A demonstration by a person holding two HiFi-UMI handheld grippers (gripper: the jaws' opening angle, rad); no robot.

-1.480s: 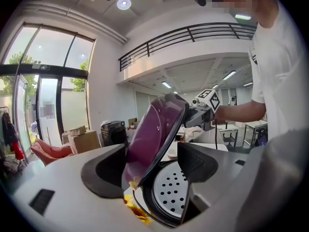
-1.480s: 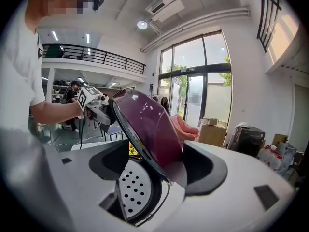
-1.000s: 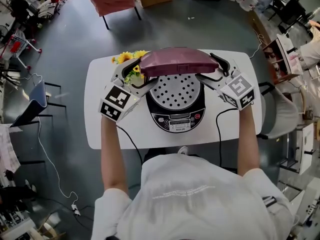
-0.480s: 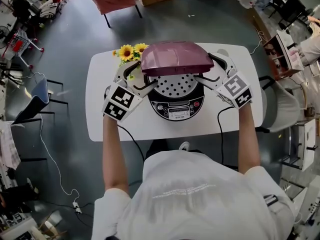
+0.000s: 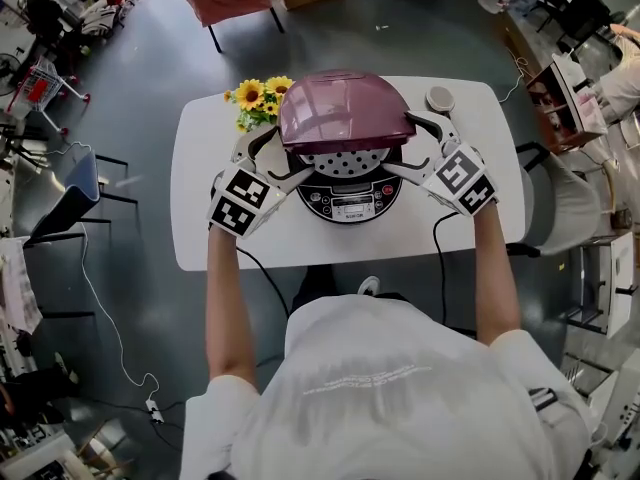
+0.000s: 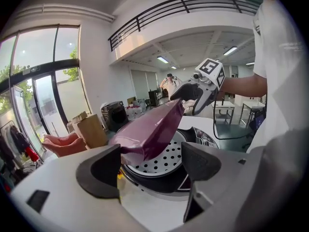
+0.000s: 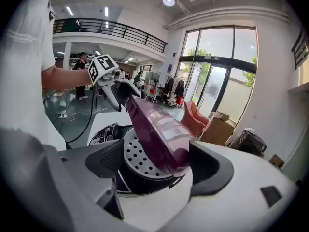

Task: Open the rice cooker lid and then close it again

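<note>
A white table [image 5: 200,218] on grey floor [image 5: 140,68] fills mid-frame and bears the rice cooker [image 5: 348,204], its maroon lid [image 5: 340,108] half raised. The left gripper [image 5: 285,155], whose jaws have just been opening, and the right gripper [image 5: 405,148] both gape wide, with the lid's side edges between the jaws, unclamped. Sunflowers [image 5: 256,96] sit at the table's upper left.

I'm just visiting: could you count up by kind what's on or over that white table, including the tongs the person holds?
Rice cooker, its purple lid partly raised: 1
Bunch of yellow flowers: 1
Small round grey thing, too small to identify: 1
Tongs: 2, the left tongs and the right tongs
Total: 5
</note>
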